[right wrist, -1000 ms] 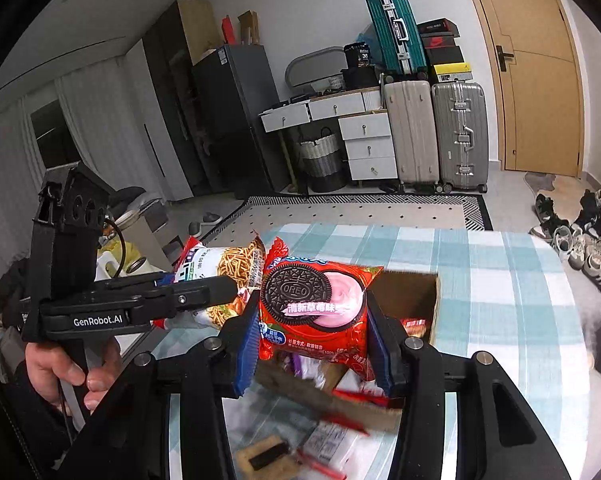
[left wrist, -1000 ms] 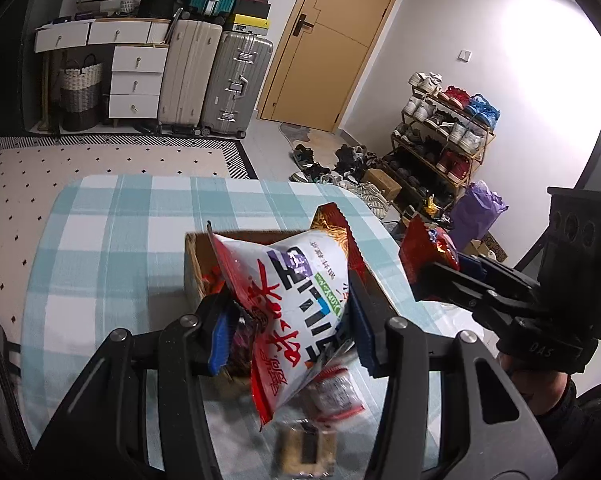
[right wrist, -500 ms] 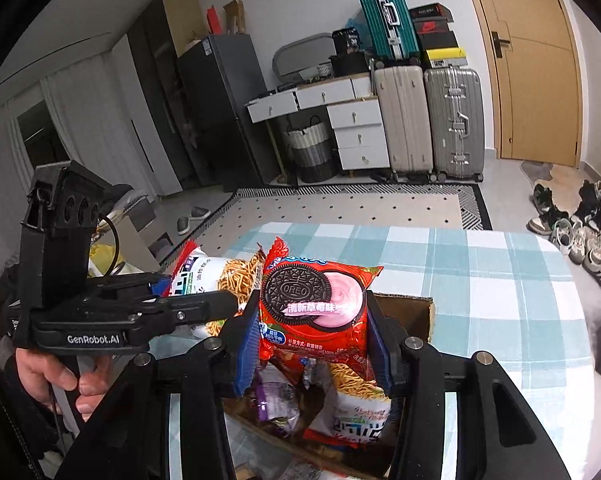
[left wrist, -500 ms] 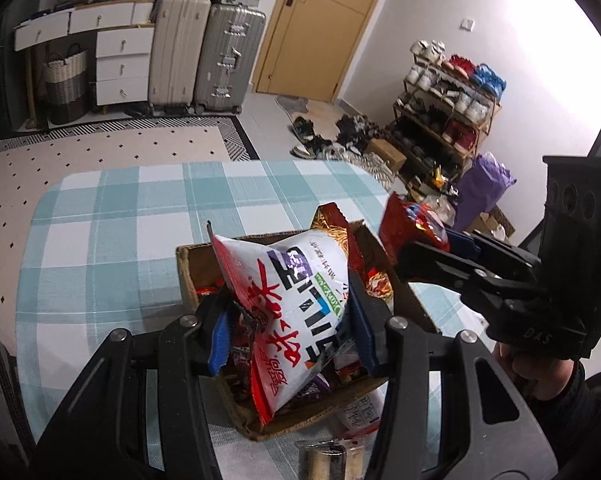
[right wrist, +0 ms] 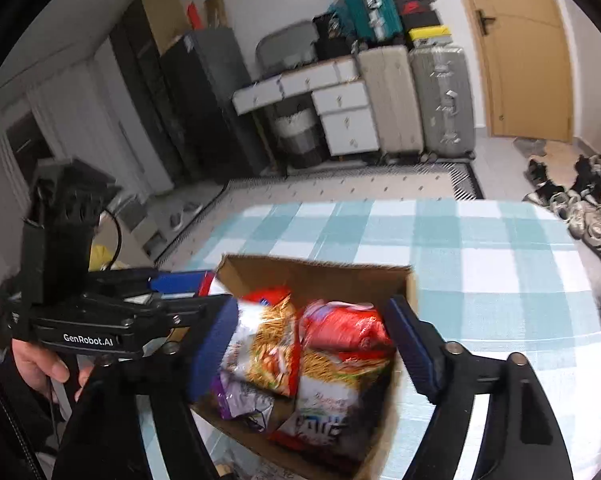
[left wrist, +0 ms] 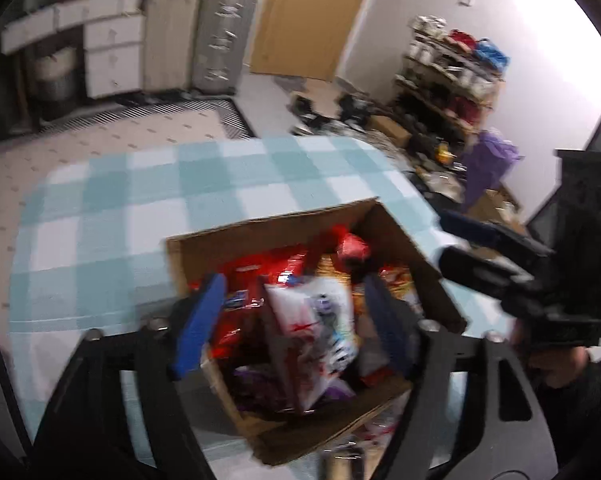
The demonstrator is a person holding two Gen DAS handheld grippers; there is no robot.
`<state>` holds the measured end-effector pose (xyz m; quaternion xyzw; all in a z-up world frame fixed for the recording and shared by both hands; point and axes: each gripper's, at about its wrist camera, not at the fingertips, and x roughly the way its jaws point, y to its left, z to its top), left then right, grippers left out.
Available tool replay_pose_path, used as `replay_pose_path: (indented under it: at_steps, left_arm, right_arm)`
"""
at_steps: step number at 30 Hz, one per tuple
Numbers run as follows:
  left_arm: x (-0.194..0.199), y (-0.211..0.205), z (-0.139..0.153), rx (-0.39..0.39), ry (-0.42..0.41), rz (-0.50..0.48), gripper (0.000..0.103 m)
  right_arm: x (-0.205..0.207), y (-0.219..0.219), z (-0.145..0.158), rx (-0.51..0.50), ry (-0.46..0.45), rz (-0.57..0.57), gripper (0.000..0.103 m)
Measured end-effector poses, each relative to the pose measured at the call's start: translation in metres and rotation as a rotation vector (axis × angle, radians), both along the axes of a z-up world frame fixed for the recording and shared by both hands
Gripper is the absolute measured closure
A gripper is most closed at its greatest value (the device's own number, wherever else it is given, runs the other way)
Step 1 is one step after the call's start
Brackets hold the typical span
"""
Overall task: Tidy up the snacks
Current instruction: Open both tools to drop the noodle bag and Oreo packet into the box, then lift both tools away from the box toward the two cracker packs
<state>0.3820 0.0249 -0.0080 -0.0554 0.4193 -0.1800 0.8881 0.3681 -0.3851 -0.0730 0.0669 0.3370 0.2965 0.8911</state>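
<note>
The cardboard box [left wrist: 284, 232] sits on the table [left wrist: 112, 208], which wears a blue-and-white checked cloth, and it is packed with snack bags. From my left wrist view I see a white noodle bag [left wrist: 320, 328] with red lettering standing tilted in the box, between the blue pads of my left gripper [left wrist: 292, 320] but with a clear gap to each pad. The jaws of that gripper have just been opening and now stand apart, gripping nothing. Red packets lie behind the white bag, and something purple shows under it; the picture is blurred, so I cannot read any labels.

From my right wrist view, a red cookie packet [right wrist: 344, 328] lies on top of the pile in the box [right wrist: 316, 276], beside a bag printed with fried noodles [right wrist: 268, 344]. My right gripper [right wrist: 312, 348] hangs over the box with its jaws spread wide on either side of the packet, touching neither side of it; these jaws have also just been opening. A purple bag [right wrist: 240, 400] and another noodle bag sit lower in the box.

In this view my left gripper [right wrist: 172, 280] reaches in from the left edge, held by a hand [right wrist: 40, 364]. Beyond the table are a patterned rug [right wrist: 340, 188], suitcases [right wrist: 440, 100], white drawers [right wrist: 340, 112] and a wooden door [right wrist: 520, 60].
</note>
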Motion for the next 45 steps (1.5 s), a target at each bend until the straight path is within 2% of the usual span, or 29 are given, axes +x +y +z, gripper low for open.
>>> replay_pose_path:
  at_steps: [11,16,28,36,40,45]
  left_arm:
    - [-0.03,0.011,0.023,0.058,-0.067,0.055,0.026]
    - [-0.052,0.014,0.039,0.06,-0.098,0.086,0.025]
    - [-0.111,0.012,0.073,0.075,-0.156,0.137,0.019]
    - [-0.153,0.011,0.086,0.073,-0.191,0.153,0.013]
    - [-0.173,0.009,0.092,0.069,-0.213,0.168,0.002]
    - [-0.197,0.011,0.095,0.059,-0.242,0.192,0.001]
  right_arm:
    - [-0.03,-0.011,0.025,0.007,-0.051,-0.003,0.024]
    - [-0.051,-0.01,0.039,0.0,-0.089,0.003,0.024]
    - [-0.1,-0.012,0.066,-0.006,-0.163,0.004,0.015]
    - [-0.135,-0.018,0.075,-0.005,-0.199,-0.004,0.01]
    - [-0.151,-0.021,0.077,-0.004,-0.212,-0.011,0.009]
    - [-0.173,-0.025,0.078,-0.001,-0.233,-0.024,0.006]
